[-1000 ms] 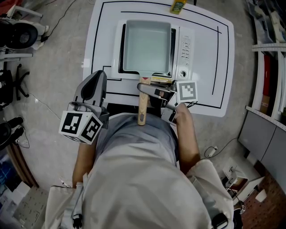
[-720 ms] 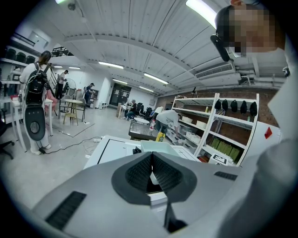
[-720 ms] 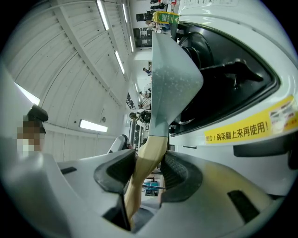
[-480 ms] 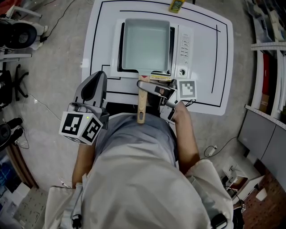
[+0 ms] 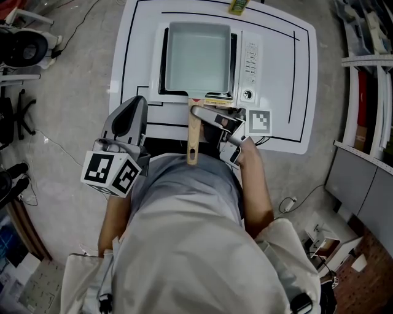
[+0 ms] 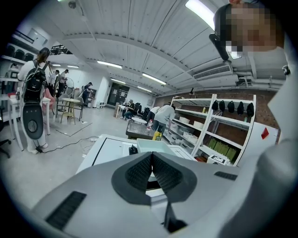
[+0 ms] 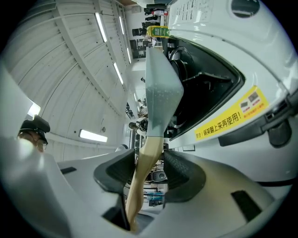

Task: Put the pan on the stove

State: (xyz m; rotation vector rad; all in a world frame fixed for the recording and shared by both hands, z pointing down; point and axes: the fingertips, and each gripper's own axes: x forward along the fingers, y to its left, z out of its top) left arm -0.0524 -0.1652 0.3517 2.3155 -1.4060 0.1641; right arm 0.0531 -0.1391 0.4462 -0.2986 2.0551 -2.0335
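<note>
- The rectangular pan (image 5: 198, 58) lies over the burner well of the portable gas stove (image 5: 253, 61) at 12 o'clock on the white desk (image 5: 279, 80). Its wooden handle (image 5: 192, 140) points to 6 o'clock, out past the desk edge toward the person's torso.
- The right tool (image 5: 198, 114) comes in from 3 o'clock and pinches that handle close to the pan end. The right gripper view shows both jaws pressed onto the wood. We cannot tell whether the pan's base rests on the supports or hangs just above them.
- The left tool (image 5: 135, 103) waits at 8 o'clock of the stove, its jaws pressed together on nothing and apart from the pan.
- Risk one, in our judgement: a narrow side grip on a rounded handle lets the pan roll about the handle's axis. One long edge would then land first, and the pan would rock or slide off the supports.
- Risk two: if the tool lets go before the base is seated, the pan would drop and could skid toward 6 o'clock.
- Risk three: the control knob (image 5: 248, 95) sits just beside the right tool at its 1 o'clock, so a careless withdrawal could bump it.
- Risk four: the overhanging handle is near the torso, and a lean forward could shove the pan off centre.
- The yellow bottle (image 5: 239, 6) at the desk's 12 o'clock edge is well apart from the pan and looks safe.
</note>
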